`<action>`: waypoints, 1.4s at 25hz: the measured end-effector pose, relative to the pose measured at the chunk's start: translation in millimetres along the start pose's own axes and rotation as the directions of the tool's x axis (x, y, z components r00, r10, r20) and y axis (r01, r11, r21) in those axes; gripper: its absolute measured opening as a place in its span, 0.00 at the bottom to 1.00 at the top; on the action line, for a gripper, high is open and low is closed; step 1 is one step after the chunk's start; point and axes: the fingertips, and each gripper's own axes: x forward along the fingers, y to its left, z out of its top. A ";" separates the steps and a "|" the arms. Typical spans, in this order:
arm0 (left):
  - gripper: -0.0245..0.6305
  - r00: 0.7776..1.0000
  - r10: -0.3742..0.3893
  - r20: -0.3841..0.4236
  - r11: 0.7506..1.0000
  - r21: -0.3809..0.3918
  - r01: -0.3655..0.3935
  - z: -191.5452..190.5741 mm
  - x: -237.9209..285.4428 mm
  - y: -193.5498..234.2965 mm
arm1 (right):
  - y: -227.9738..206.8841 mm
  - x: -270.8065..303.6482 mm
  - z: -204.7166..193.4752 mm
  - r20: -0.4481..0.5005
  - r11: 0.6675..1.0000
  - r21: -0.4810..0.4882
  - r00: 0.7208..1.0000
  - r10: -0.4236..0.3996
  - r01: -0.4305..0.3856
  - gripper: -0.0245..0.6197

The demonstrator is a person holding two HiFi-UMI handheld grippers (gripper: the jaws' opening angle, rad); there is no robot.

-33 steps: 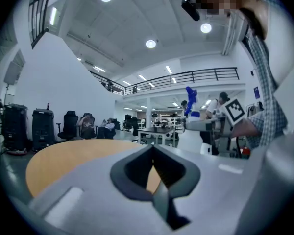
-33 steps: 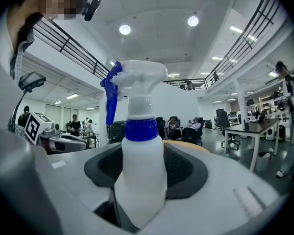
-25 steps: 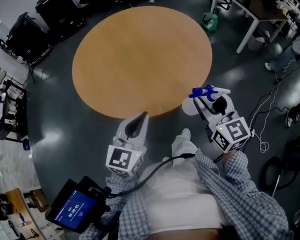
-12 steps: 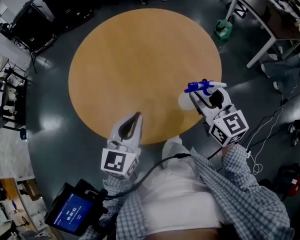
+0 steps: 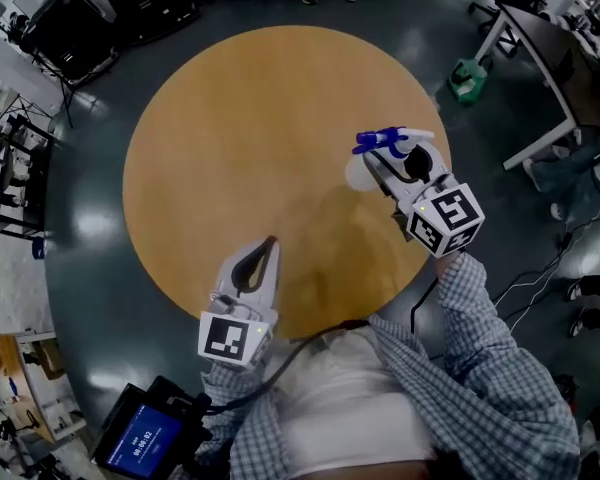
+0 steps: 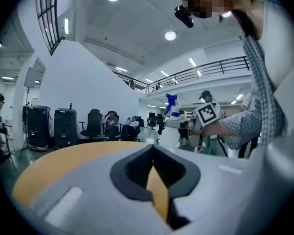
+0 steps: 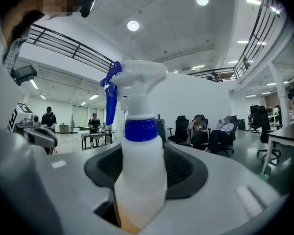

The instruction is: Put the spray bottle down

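A white spray bottle with a blue trigger and collar stands upright between the jaws of my right gripper, which is shut on its body. In the head view it hangs over the right part of the round wooden table. The right gripper view shows the bottle filling the space between the jaws of the right gripper. My left gripper is over the table's near edge, its jaws meeting at a point and holding nothing. The left gripper looks across the tabletop toward the bottle.
Black equipment cases stand on the floor at the upper left. A green object and a desk are at the upper right. A small screen device hangs at the lower left. People sit on chairs in the background.
Both grippers have moved forward from the table's near edge to above it. The right one, still holding the bottle, went from beside the rim to over the right part.
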 end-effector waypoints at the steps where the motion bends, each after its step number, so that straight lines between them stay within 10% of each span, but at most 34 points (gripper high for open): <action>1: 0.04 1.000 0.002 -0.011 1.000 0.006 -0.002 -1.4 4.5 0.6 | -7.5 9.6 0.3 -0.004 1.000 -0.002 1.000 0.009 -0.009 0.40; 15: 0.04 0.999 0.029 -0.039 0.998 0.050 -0.027 -25.3 87.6 41.9 | -76.0 150.3 -66.8 -0.040 0.994 0.034 0.994 0.102 -0.100 0.40; 35: 0.04 0.994 -0.094 -0.061 0.985 0.141 0.102 -15.7 142.0 50.1 | -51.6 223.8 -77.4 -0.103 0.988 0.018 0.983 0.155 -0.154 0.40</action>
